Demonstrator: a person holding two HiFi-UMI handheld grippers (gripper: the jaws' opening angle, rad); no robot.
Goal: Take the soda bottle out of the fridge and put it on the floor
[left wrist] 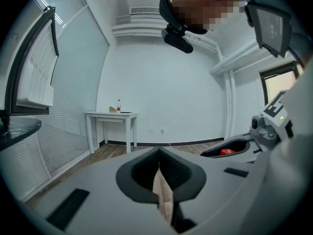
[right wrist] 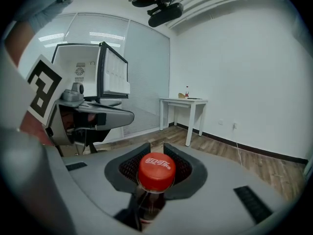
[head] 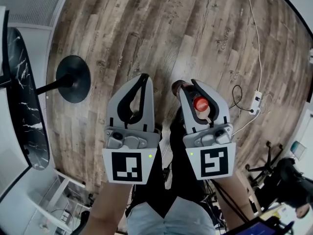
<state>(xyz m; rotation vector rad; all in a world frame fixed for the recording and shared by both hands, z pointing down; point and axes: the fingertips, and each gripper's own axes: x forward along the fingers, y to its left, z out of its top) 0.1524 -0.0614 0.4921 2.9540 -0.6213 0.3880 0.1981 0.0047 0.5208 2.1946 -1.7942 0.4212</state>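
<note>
Two claws over open wood floor (head: 195, 33), right claw (head: 188, 86) gripping soda bottle (head: 200, 103), left claw (head: 143, 77) closed, stand base (head: 73, 78) well left

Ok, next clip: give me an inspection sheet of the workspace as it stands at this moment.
Surface: wood-plank floor.
Job's things: soda bottle, red cap up, held by the neck; fridge open.
Clutter: black pedestal base at left.
Grippers: left gripper shut, empty; right gripper shut on the bottle.
Cables: corded white power strip; black cable loop beside it.
Surroundings: white table by the wall; office chair.
</note>
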